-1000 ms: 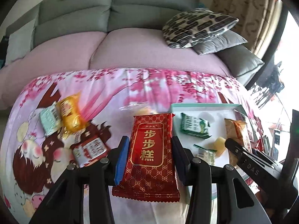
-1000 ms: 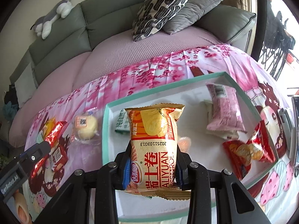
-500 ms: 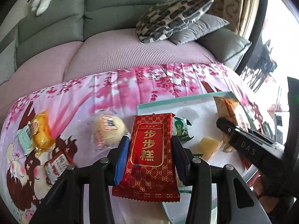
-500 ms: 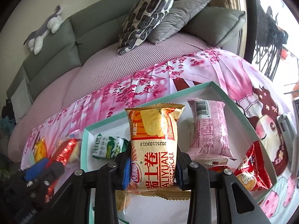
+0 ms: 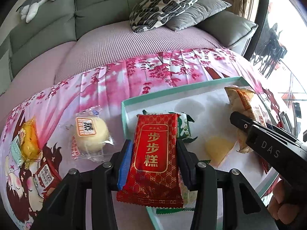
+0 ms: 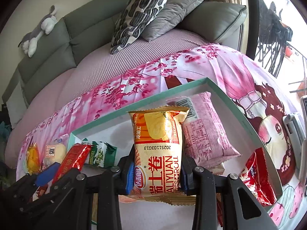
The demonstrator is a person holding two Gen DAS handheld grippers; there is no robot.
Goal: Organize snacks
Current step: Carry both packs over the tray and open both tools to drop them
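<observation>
L gripper (image 5: 154, 151) is clamped on a red cake packet (image 5: 153, 153), w/ the packet held over the near-left corner of the teal-rimmed tray (image 5: 172, 94). R gripper (image 6: 156, 170) pinches a yellow roll packet (image 6: 158, 149) — above the tray's middle, beside a pink packet (image 6: 207, 130). A round bun (image 5: 90, 134) lies on the pink cloth (image 5: 153, 72), outside the tray.

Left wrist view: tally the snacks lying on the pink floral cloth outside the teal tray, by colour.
Pale round bun in clear wrapper: 1
Orange-yellow plastic packet: 1
Pale teal packet: 1
Red-and-white packet: 1
Total: 4
</observation>
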